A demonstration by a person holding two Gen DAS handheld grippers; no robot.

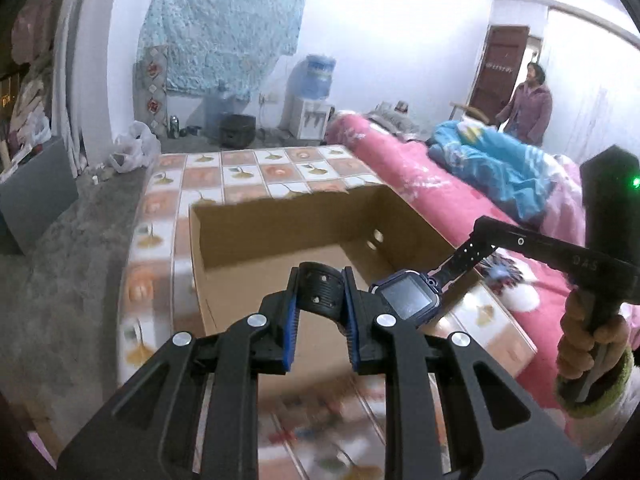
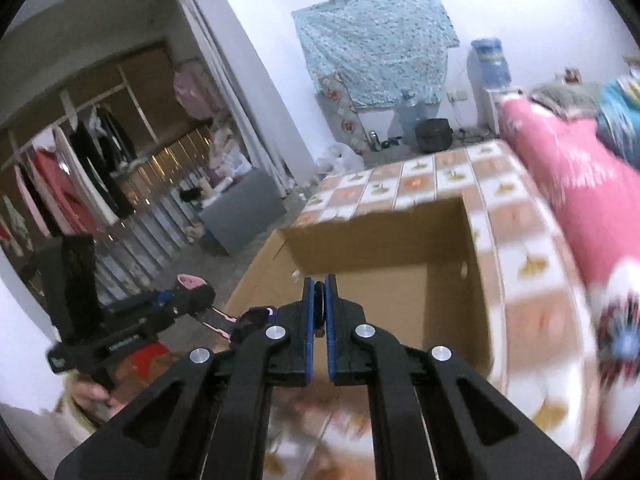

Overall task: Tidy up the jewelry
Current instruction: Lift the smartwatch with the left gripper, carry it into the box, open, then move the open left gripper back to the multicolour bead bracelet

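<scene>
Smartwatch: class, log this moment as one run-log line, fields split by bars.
object: smartwatch | left gripper: shut on one strap | right gripper: shut on other strap | location: above open cardboard box

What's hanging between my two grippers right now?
The watch: the left gripper pinches one strap end, the right gripper the other, with its face spanning the gap above the cardboard box. Clearest in the left wrist view.

Standing by a brown door (image 1: pixel 502 64): a person in purple (image 1: pixel 530 100). Lying rumpled on a pink bed (image 1: pixel 420 168): a blue blanket (image 1: pixel 496 164). Hanging on the wall: a blue cloth (image 1: pixel 224 28).
</scene>
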